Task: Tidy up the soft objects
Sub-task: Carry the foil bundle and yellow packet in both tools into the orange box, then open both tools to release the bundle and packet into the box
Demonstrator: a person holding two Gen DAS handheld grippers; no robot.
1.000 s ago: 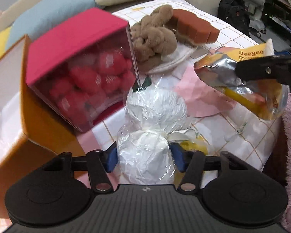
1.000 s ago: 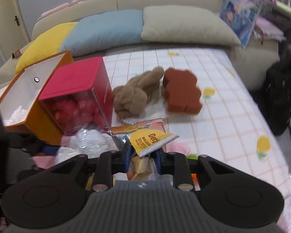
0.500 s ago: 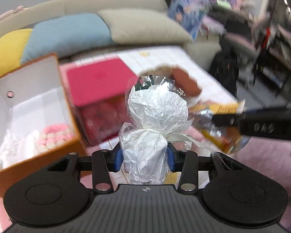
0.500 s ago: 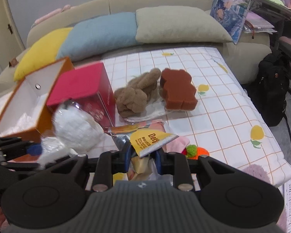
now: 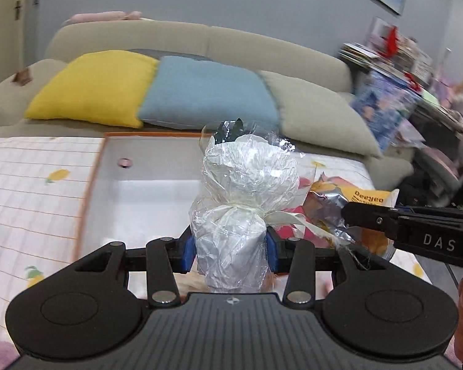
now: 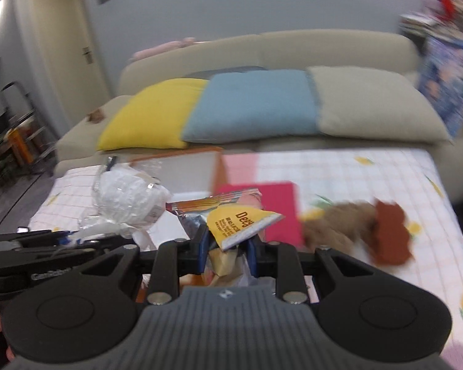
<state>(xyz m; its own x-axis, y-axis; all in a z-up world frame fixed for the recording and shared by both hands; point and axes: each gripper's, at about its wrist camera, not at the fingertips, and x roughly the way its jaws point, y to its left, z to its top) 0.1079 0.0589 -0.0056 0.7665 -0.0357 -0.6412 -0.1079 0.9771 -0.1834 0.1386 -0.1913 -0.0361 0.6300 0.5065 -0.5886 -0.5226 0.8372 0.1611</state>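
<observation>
My left gripper (image 5: 230,252) is shut on a white soft toy wrapped in clear plastic (image 5: 240,191) and holds it up in front of the open orange box (image 5: 145,185) with a white inside. The wrapped toy also shows in the right wrist view (image 6: 126,200). My right gripper (image 6: 227,251) is shut on a yellow and silver snack bag (image 6: 237,222), held in the air to the right of the left gripper; the bag shows in the left wrist view (image 5: 348,206). A brown plush (image 6: 339,225) and a rust-brown block (image 6: 392,234) lie on the bed at right.
A red-lidded box (image 6: 277,206) sits beside the orange box (image 6: 182,169). The bed has a white checked cover (image 6: 355,178). Behind it a sofa carries a yellow cushion (image 5: 92,89), a blue cushion (image 5: 206,92) and a beige cushion (image 5: 318,114). Cluttered shelves stand at right.
Both grippers have risen and tilted up with their loads. The left gripper swung left, so the orange box now lies straight behind the wrapped toy.
</observation>
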